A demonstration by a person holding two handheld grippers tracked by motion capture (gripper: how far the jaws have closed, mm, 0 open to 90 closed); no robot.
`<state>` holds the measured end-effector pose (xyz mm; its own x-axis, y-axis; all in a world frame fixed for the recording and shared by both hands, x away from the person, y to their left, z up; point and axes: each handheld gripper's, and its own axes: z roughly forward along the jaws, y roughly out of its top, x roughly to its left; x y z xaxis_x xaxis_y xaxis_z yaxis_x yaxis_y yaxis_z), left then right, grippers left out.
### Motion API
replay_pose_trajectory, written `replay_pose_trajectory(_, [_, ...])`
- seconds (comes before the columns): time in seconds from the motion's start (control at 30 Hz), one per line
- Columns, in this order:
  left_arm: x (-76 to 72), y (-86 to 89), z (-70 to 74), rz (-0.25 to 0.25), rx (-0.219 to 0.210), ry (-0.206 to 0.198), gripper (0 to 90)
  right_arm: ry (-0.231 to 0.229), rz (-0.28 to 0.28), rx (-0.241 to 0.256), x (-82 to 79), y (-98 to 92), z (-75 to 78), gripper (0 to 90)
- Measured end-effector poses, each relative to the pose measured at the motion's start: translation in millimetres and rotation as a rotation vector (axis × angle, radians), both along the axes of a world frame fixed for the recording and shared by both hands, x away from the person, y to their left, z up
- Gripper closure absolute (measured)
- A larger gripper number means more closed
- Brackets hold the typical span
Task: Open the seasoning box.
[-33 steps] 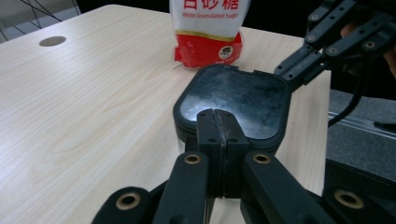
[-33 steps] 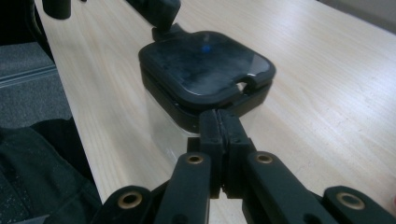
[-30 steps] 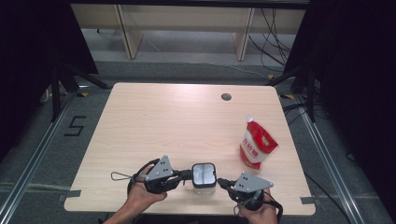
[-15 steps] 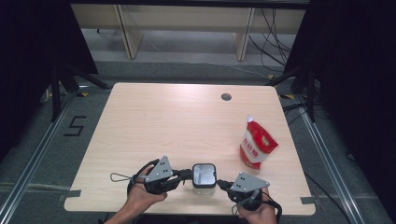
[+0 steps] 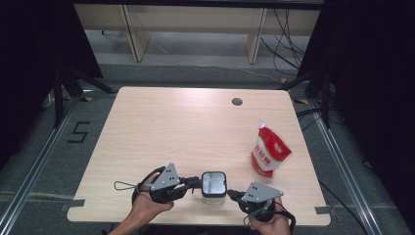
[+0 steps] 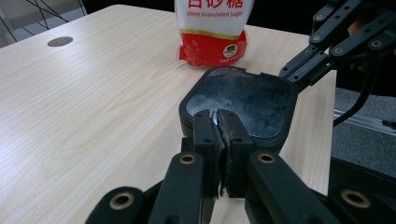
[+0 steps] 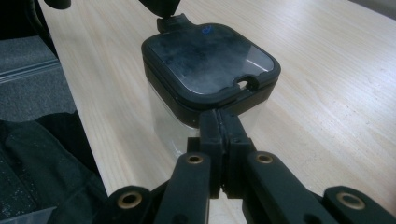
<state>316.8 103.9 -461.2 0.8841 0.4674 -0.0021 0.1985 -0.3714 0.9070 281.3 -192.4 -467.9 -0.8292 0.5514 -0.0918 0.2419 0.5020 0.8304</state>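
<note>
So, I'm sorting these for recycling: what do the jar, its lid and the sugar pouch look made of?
Jar: clear, smooth, probably plastic; the table shows through. Lid: black frame, likely plastic, around a cloudy see-through panel. Sugar pouch: glossy printed film, creased, so probably flexible plastic.

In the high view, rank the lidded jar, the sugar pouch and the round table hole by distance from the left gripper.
From the left gripper:
1. Lidded jar, touching the jaws, near edge.
2. Sugar pouch, farther right.
3. Round table hole, far right side.

Clear plastic jar (image 5: 214, 195), smudged glossy black lid (image 7: 208, 58) — matt pale wood table (image 5: 171, 127).
</note>
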Motion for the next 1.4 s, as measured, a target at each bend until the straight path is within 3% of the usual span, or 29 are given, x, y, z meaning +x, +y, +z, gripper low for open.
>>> replay_pose_trajectory(0.1, [-0.7, 0.1, -1.2, 0.011, -0.021, 0.007, 86.8, -0.002, 0.004, 0.005, 0.0, 0.5, 0.3, 89.7])
replay_pose_trajectory(0.4, [-0.6, 0.6, -2.0, 0.009, -0.031, 0.014, 87.6, 0.005, -0.002, 0.017, 0.0, 1.3, 1.7, 89.6])
replay_pose_trajectory(0.73, [1.1, 2.4, -1.6, 0.001, -0.03, 0.011, 86.1, -0.018, 0.01, 0.035, 1.4, 1.7, 7.8, 89.5])
replay_pose_trajectory(0.87, [4.2, 15.2, 8.8, 0.013, -0.107, -0.01, 81.1, -0.024, 0.009, 0.041, 2.4, 2.1, 11.1, 89.4])
replay_pose_trajectory(0.93, [4.5, 23.2, 9.4, -0.009, -0.11, -0.017, 77.0, -0.024, 0.011, 0.041, 2.9, 2.8, 11.9, 89.4])
replay_pose_trajectory(1.0, [3.9, 25.3, 7.8, -0.004, -0.108, -0.016, 72.9, -0.024, 0.009, 0.05, 2.9, 3.3, 12.6, 89.4])
replay_pose_trajectory(1.13, [2.4, 29.1, -8.9, 0.006, -0.064, 0.006, 67.3, -0.031, 0.019, 0.059, 3.6, 4.3, 16.2, 89.2])
replay_pose_trajectory(1.2, [2.6, 28.0, -14.1, -0.019, -0.038, 0.003, 63.8, -0.034, 0.02, 0.049, 3.2, 5.6, 17.8, 89.2])
replay_pose_trajectory(1.33, [2.4, 22.2, -26.2, -0.04, -0.004, 0.048, 58.6, -0.043, 0.022, 0.048, 2.9, 7.8, 19.9, 89.2])
replay_pose_trajectory(1.4, [4.7, 20.5, -30.5, -0.05, 0.014, 0.048, 58.6, -0.045, 0.022, 0.049, 2.3, 8.8, 21.6, 89.2])
